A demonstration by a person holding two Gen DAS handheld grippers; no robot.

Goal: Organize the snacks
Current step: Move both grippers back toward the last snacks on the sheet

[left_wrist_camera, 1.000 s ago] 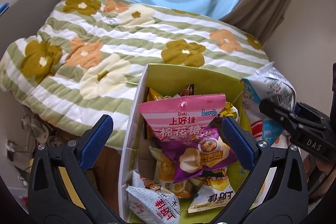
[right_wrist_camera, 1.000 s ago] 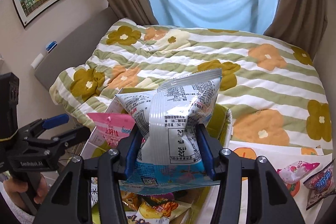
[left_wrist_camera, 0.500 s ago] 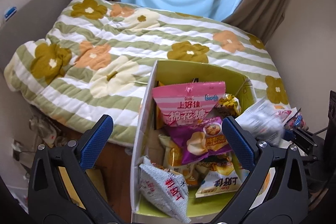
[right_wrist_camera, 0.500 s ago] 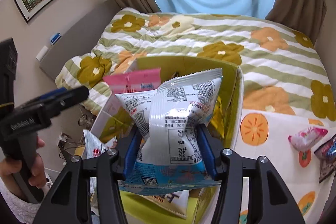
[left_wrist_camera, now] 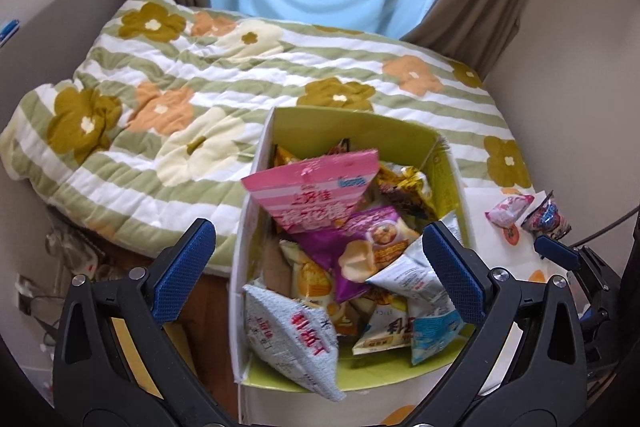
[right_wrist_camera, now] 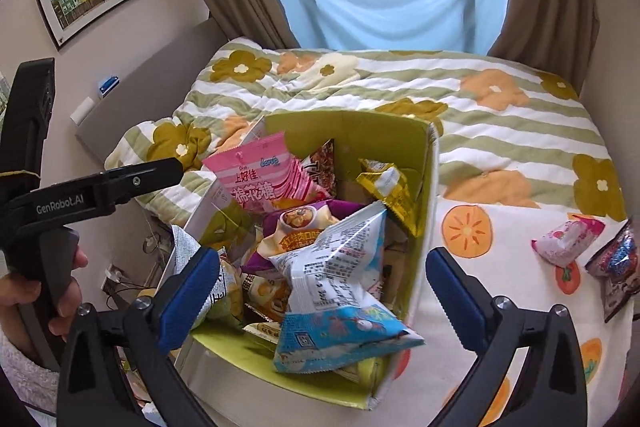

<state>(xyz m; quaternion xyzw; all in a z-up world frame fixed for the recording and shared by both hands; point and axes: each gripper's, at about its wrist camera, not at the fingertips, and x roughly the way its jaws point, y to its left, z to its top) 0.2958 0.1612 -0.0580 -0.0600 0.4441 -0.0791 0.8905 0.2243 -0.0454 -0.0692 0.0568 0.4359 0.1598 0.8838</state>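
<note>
Silver foil and pale blue print marked the snack bag (right_wrist_camera: pixel 344 291) that lay on top of the heap inside the yellow-green box (right_wrist_camera: pixel 424 187), clear of any grip. The right gripper (right_wrist_camera: pixel 322 293) had just been opening and its jaws stood wide, the bag below them but untouched; the left gripper (left_wrist_camera: pixel 316 267) was likewise wide open and empty above the box. Most of the job looked done, the box crowded with packets, while a pink packet (right_wrist_camera: pixel 566 241) and a dark packet (right_wrist_camera: pixel 614 265) waited on the fruit-print worktop (right_wrist_camera: pixel 468 231). The bag's long axis ran from its blue end at the box's near wall to the silver top, tilted toward the bed (right_wrist_camera: pixel 500 115).
</note>
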